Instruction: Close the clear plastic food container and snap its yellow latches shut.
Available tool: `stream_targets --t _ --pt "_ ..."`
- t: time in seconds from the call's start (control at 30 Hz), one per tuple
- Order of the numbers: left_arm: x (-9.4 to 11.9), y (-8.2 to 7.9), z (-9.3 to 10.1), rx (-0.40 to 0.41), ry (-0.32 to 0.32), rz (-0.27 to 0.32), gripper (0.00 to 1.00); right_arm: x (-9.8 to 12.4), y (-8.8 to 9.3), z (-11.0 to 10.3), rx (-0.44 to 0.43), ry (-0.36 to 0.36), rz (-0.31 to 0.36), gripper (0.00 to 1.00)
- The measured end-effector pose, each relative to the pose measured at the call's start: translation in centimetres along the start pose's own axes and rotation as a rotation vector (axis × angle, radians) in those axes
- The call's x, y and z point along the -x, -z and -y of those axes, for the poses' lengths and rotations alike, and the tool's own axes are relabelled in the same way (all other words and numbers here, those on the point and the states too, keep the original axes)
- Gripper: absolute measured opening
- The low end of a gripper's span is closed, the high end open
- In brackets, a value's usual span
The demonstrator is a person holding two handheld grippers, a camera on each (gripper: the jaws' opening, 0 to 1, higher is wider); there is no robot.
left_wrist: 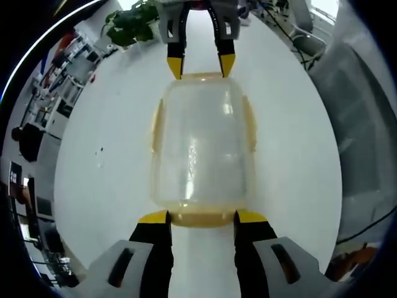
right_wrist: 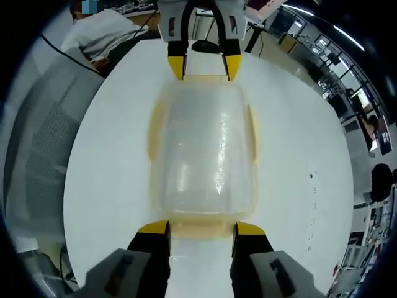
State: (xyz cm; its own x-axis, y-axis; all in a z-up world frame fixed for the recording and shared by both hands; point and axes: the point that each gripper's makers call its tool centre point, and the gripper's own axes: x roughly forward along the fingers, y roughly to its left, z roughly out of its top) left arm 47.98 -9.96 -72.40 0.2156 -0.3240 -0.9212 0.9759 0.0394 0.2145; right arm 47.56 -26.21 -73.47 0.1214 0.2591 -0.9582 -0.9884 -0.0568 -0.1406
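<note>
The clear plastic container (left_wrist: 201,146) lies lid-on on the white table (left_wrist: 99,186), with pale yellow latches along its sides and ends. My left gripper (left_wrist: 203,217) is open at its near end, the end latch (left_wrist: 201,219) lying between the yellow fingertips (left_wrist: 155,217). The right gripper (left_wrist: 201,64) comes in from the top, its tips at the far end. In the right gripper view the same container (right_wrist: 201,149) is seen from the other side. My right gripper (right_wrist: 201,228) is open around that end latch (right_wrist: 201,231), and the left gripper (right_wrist: 205,65) faces it.
A potted plant (left_wrist: 127,25) stands at the table's far edge in the left gripper view. A seated person in white (right_wrist: 99,37) is beyond the table in the right gripper view. Desks, shelves and chairs (left_wrist: 56,81) ring the round table.
</note>
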Motion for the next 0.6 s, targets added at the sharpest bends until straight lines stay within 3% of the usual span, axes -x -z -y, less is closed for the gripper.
stream_targets --t 0.6 --pt "-1.9 -2.9 -0.1 0.003 0.022 0.013 0.36 0.0 3.6 0.2 -0.009 -0.035 -0.022 0.35"
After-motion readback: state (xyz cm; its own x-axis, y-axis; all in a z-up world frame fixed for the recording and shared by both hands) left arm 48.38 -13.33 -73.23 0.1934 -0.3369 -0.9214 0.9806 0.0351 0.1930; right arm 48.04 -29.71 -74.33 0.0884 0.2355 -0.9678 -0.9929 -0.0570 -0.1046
